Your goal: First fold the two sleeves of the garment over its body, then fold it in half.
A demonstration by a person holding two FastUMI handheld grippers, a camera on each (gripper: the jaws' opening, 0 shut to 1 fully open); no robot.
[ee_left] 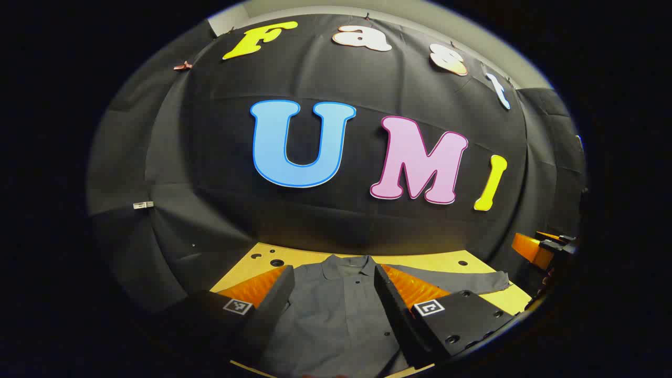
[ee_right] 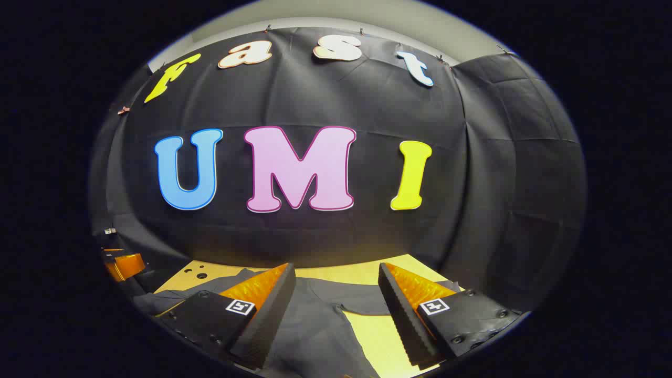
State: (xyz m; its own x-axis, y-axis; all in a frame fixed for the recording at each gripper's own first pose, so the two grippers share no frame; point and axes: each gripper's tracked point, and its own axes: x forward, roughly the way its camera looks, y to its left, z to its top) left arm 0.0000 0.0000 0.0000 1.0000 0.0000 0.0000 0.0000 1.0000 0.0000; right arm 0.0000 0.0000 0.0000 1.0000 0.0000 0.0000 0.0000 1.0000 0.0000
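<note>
Grey shirt lies flat, collar toward the table's back edge, one sleeve still stretched sideways. The left gripper and right gripper hover spread, holding nothing, likely poised for the sleeve folds.

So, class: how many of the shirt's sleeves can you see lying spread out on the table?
1 for certain: a sleeve stretches flat across the yellow table from the grey shirt, beyond the left tool. The other sleeve may be hidden behind the tool's fingers.
</note>
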